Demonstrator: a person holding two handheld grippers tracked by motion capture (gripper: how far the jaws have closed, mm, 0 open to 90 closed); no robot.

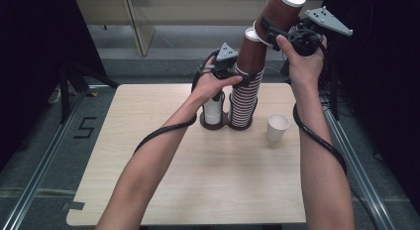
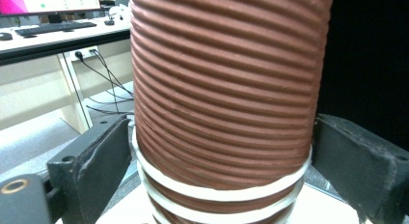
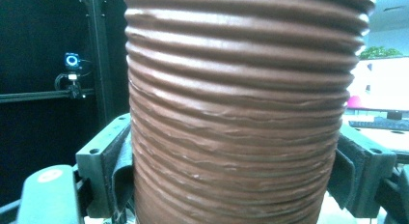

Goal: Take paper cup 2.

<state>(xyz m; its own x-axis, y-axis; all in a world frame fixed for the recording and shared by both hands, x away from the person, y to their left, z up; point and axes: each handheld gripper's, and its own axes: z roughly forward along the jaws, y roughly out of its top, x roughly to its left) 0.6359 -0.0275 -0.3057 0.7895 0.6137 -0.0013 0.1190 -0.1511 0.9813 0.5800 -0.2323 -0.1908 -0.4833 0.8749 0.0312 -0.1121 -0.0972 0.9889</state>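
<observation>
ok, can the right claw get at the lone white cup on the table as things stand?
Probably not yet: the right claw is raised high, shut on a brown cup. The white cup itself stands unobstructed beside the stack.

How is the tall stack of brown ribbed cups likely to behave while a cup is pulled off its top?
The stack is tall on a narrow base and already looks slightly tilted, so it probably tips easily. The left gripper clamps it, likely bracing it. The lifted cup in the right gripper shows creased ribs, so it probably dents under pressure.
</observation>
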